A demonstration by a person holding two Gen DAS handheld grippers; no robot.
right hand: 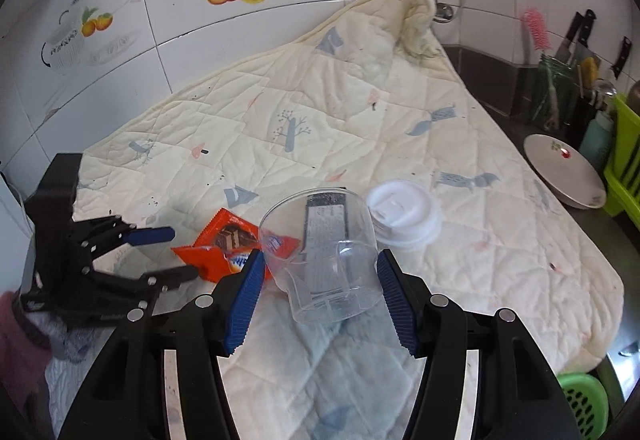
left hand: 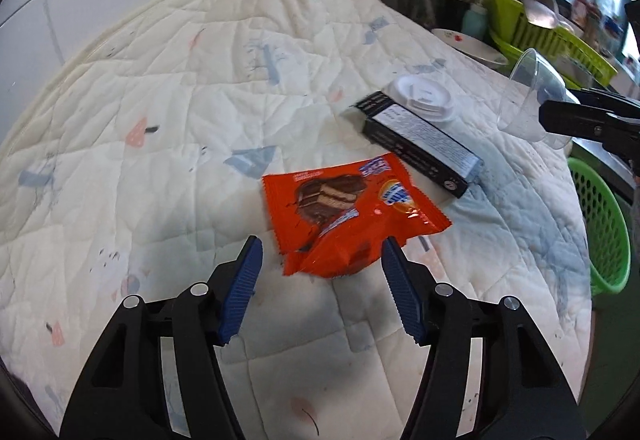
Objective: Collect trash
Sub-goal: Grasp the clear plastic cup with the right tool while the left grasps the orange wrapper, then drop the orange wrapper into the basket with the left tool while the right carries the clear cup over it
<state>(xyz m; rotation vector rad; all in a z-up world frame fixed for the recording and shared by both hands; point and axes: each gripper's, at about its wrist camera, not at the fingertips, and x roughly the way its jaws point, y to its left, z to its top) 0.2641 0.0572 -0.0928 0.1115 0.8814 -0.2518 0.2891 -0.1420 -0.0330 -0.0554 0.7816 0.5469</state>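
A cream quilted blanket [left hand: 168,111] with pale blue and pink prints covered the work surface, and the trash lay on it. Farthest left in the right wrist view, the left gripper [right hand: 182,252] stood with its blue-padded fingers spread apart, holding nothing. In its own view, that left gripper [left hand: 322,260] flanked the near, crumpled end of an orange foil snack wrapper [left hand: 352,211] without touching it. Next to the right lay a long black carton with a white label [left hand: 420,143], partly hidden by a white plastic cup lid [left hand: 424,97] resting against its far end. In the right wrist view the carton showed only as a blur through a clear plastic cup [right hand: 324,252] — the cup lay tilted, mouth facing away, between the parted fingers of the right gripper [right hand: 320,260]; whether the pads touched its walls was hard to tell. At the far right a green perforated plastic basket [left hand: 604,224] sat beyond the blanket's edge, cut off by the frame.
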